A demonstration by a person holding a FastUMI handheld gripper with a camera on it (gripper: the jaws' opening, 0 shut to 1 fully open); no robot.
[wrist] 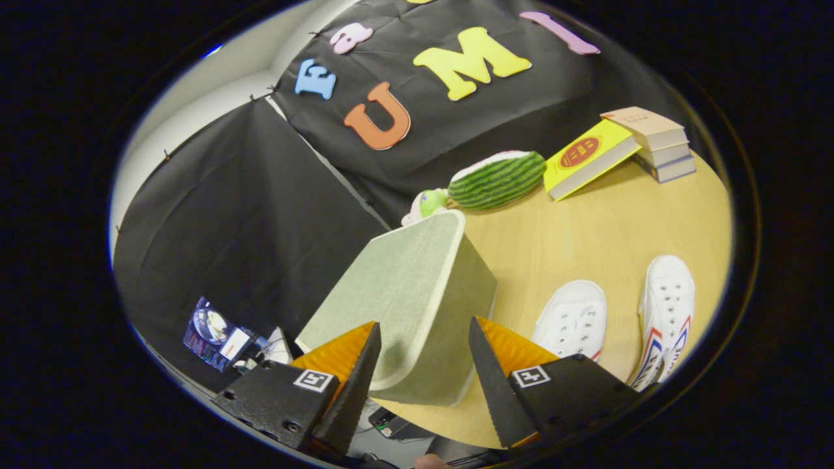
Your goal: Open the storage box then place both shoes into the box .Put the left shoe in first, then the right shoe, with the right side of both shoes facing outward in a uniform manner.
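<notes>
A pale green fabric-covered storage box with a cream rim stands on the wooden table, its lid shut. My gripper is open, and the box's near rim lies between the two fingertips without being pressed. Two white canvas shoes rest on the table to the right of the box: one just beyond the right finger, the other further right, showing red and blue stripes on its side. The whole view is tilted.
Behind the box lie a watermelon plush toy and a small green-and-white plush. A yellow book leans on a stack of books at the table's far side. A small device sits off the table to the left.
</notes>
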